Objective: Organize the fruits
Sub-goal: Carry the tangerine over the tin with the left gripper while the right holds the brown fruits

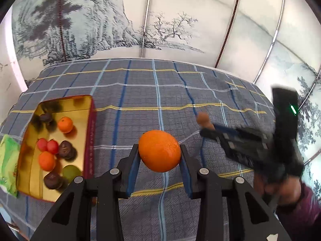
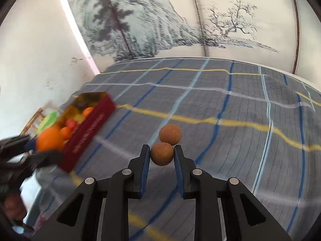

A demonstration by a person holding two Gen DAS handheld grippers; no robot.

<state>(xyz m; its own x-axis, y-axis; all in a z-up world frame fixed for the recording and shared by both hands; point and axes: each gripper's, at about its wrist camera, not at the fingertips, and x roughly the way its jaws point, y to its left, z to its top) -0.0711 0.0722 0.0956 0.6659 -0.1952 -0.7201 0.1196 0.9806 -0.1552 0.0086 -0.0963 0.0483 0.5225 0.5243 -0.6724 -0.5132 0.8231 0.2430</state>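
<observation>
My left gripper (image 1: pixel 159 150) is shut on a large orange (image 1: pixel 159 151) and holds it above the plaid cloth, right of the red tin box (image 1: pixel 89 132). The box, gold inside, holds several small fruits: oranges, red ones, dark brown ones and a green one. My right gripper (image 2: pixel 162 153) is shut on a brown round fruit (image 2: pixel 161 153). A second brown fruit (image 2: pixel 170 134) sits just beyond it, touching or nearly so. In the left wrist view the right gripper (image 1: pixel 208 129) is blurred at right, with a brown fruit (image 1: pixel 203 119) at its tip. The left gripper (image 2: pixel 32 146) with the orange (image 2: pixel 50 139) shows blurred at left.
The table is covered by a grey-blue plaid cloth (image 1: pixel 160 92). A green and white bag (image 1: pixel 8 160) lies left of the box. A painted folding screen (image 1: pixel 160 20) stands behind the table. A wooden chair (image 2: pixel 33 120) shows past the table's left edge.
</observation>
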